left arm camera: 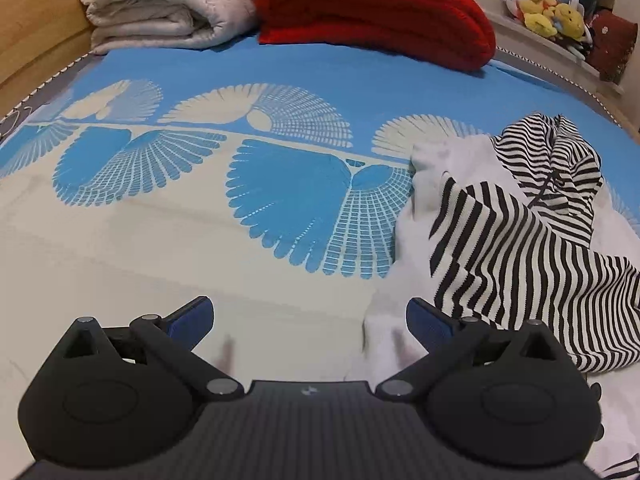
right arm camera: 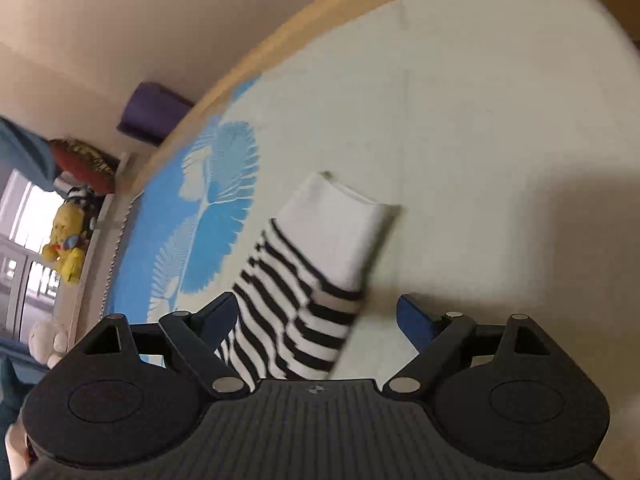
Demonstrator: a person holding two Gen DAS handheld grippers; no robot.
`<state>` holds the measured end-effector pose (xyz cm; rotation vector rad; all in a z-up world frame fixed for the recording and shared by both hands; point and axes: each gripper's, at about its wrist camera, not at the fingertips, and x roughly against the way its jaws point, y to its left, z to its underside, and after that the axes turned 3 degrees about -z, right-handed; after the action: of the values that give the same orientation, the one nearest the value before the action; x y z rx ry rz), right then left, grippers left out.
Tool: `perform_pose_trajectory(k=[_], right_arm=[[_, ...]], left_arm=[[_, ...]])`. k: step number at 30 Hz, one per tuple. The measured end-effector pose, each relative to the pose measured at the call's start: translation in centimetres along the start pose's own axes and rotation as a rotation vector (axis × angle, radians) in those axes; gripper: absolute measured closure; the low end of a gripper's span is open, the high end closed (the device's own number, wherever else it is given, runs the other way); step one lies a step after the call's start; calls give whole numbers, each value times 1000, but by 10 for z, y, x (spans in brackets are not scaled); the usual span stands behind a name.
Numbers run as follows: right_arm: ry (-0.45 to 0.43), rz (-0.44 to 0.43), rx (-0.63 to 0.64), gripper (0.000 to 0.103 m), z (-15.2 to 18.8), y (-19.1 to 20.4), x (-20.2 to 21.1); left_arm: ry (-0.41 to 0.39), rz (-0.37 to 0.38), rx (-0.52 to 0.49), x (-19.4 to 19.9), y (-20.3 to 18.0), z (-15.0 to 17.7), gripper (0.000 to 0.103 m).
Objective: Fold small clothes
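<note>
You get even, soft daylight in both views, bright enough to read colours well. In the right wrist view the window point(right arm camera: 24, 236) at the far left is blown out to white, and a broad soft shadow darkens the bed point(right arm camera: 500, 128) along the right side. That view is smeared by motion, so the striped sleeve point(right arm camera: 304, 300) looks soft-edged. The left wrist view is sharper, though the white cloth point(left arm camera: 384, 344) near the gripper blurs. Fisheye distortion bends the bed edges in both.

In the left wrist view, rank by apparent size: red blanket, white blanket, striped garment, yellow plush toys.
1. Striped garment, though it lies nearest the camera.
2-3. Red blanket and white blanket: similar, both cropped.
4. Yellow plush toys.
</note>
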<state>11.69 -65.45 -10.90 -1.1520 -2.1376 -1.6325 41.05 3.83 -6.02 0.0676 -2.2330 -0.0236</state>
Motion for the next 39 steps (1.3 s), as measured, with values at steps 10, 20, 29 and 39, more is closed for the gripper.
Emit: perform_pose_trajectory(k=[10,20,29,39], right_arm=[[-90,136,109,90,-7,25,-27],[27,-479,984,84,245,261,57],[381,-531,1165,40,307,245,69],[475,10,1120,40,251,175,-12]], left_arm=[[28,-30,34,-13,-7,-5,0],[23,-8,135,-5,0,-17,0],[12,9,173,4,27,-18,0],[101,37,12,-13,-7,-2,0]])
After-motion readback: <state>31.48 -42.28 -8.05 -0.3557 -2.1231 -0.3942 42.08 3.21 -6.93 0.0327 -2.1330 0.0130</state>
